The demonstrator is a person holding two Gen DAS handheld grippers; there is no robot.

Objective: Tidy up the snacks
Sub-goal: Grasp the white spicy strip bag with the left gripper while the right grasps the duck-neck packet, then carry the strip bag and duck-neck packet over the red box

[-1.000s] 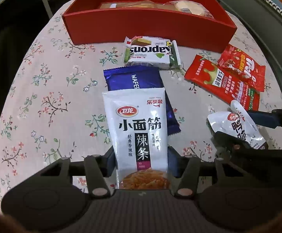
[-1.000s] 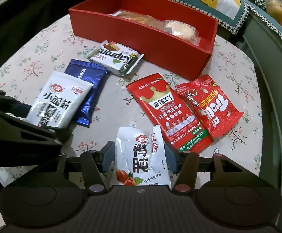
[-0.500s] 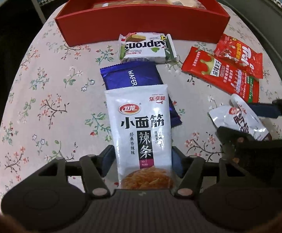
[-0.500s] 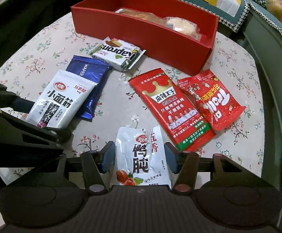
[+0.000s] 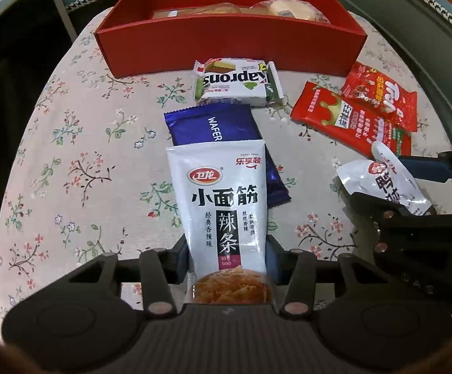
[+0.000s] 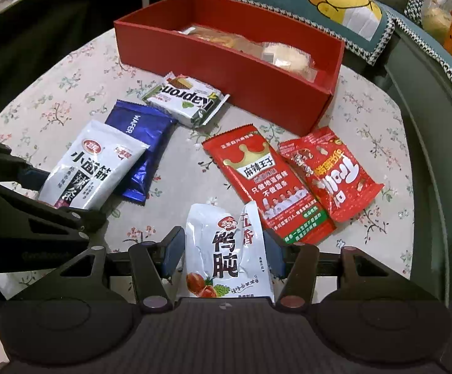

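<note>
Left gripper [image 5: 227, 254]: jaws just closed onto white latiao pouch [image 5: 222, 205], near edge, atop blue wafer pack [image 5: 216, 127]. Right gripper [image 6: 224, 251] clamps white duck pouch [image 6: 226, 249]. Red box [image 6: 226, 65] far side.

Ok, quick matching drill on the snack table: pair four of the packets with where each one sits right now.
Things:
1. white spicy-strip packet
2. blue wafer packet
3. Kaprons packet
4. white duck packet

Places:
A. just in front of the red box
B. between the right gripper fingers
C. partly under another packet
D. between the left gripper fingers

Pairs: 1-D, 2-C, 3-A, 4-B
</note>
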